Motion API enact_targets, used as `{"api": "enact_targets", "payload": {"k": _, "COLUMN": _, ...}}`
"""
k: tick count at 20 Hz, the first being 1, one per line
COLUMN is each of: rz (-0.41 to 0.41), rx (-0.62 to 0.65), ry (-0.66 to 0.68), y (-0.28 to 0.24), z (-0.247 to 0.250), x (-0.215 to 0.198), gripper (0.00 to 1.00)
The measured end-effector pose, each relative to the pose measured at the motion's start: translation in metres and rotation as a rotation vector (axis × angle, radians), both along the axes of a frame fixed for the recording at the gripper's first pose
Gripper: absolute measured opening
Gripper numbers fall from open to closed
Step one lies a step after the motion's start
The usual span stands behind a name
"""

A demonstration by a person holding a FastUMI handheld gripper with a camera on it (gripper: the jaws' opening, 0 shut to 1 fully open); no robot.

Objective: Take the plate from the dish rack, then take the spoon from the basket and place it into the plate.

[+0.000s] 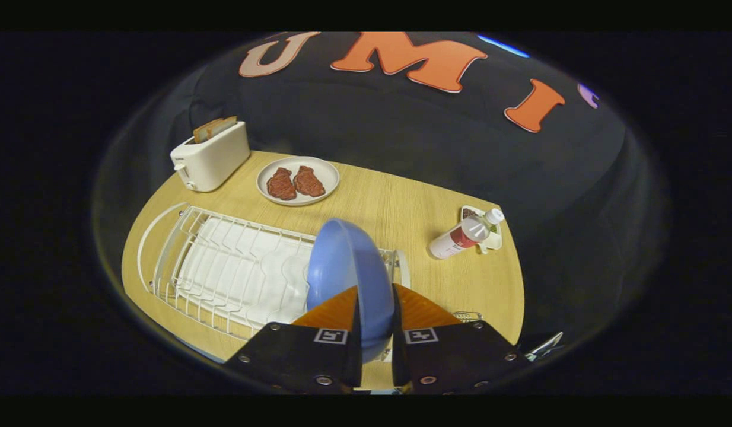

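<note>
Claw point(375, 299) closed on blue plate point(348, 273), both orange fingers point(333, 311) pressed against its faces, one each side. Plate held on edge, upright, rim pointing ahead, over near end of white wire rack point(223, 267); whether lifted clear of rack or still seated in a slot, cannot tell. Rack lying long across wooden counter point(401, 219), white mat under the wires, other slots bare. Basket wire point(467, 315) just peeking out beside right finger, low down; contents hidden. Thin metal object point(547, 345) further right at counter edge, too small to identify. Beyond rack: white toaster point(210, 157) with bread slices point(215, 127) standing in its slots, and just beside it a white plate with two brown meat pieces point(298, 181). Well to the right of rack: white bottle point(464, 234) with red label lying on its side, cap resting against a small white tray point(490, 228).
</note>
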State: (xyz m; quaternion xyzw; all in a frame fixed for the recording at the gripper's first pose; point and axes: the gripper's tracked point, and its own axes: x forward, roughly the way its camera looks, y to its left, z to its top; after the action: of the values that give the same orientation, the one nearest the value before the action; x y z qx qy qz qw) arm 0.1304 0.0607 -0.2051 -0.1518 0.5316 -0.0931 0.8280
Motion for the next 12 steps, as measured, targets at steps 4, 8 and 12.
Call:
{"api": "enact_targets", "payload": {"k": 4, "rz": 0.006, "rx": -0.012, "ry": -0.012, "y": 0.001, "z": 0.004, "x": 0.003, "gripper": 0.2}}
{"api": "enact_targets", "payload": {"k": 8, "rz": -0.025, "rx": -0.03, "ry": -0.017, "y": -0.003, "z": 0.004, "x": 0.008, "gripper": 0.2}}
{"api": "enact_targets", "payload": {"k": 12, "rz": -0.044, "rx": -0.033, "ry": -0.045, "y": -0.007, "z": 0.015, "x": 0.017, "gripper": 0.2}}
